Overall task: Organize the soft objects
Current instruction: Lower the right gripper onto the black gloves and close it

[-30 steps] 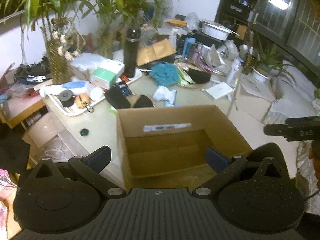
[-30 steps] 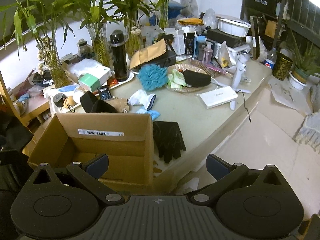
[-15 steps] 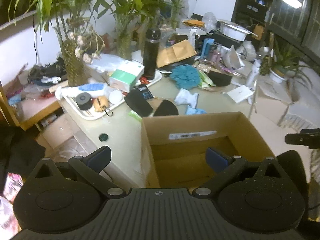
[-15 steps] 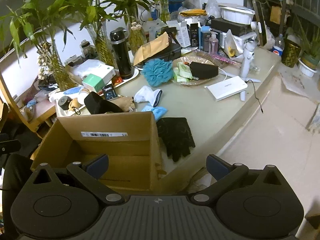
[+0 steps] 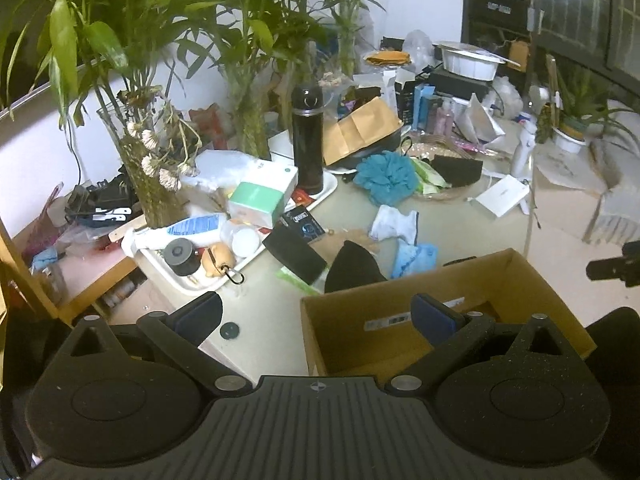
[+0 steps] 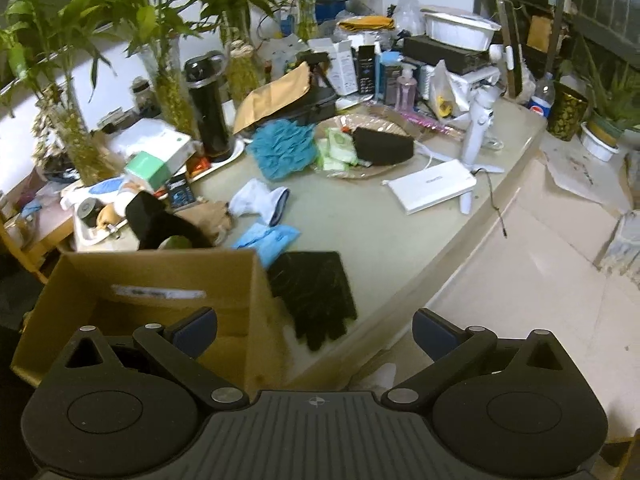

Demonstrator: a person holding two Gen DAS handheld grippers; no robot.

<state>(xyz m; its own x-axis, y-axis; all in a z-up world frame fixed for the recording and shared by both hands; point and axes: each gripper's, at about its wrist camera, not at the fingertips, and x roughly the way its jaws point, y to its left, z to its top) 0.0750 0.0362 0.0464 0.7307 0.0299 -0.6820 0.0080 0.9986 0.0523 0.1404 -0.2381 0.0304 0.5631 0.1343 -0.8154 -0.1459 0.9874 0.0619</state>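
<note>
Two knitted black gloves (image 6: 316, 296) beside stiff cardboard box (image 6: 256, 296)

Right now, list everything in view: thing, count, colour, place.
box: 1, brown, table's near edge
gloves: 1 pair, black, right of box
cloth: 1, blue, behind gloves
sock: 1, white, mid-table
loofah: 1, teal, beside basket
basket: 1, tan, far table
flask: 1, black, on tray
tray: 1, white, left
left tool: black, open, by the box
right tool: black, open, above gloves
</note>
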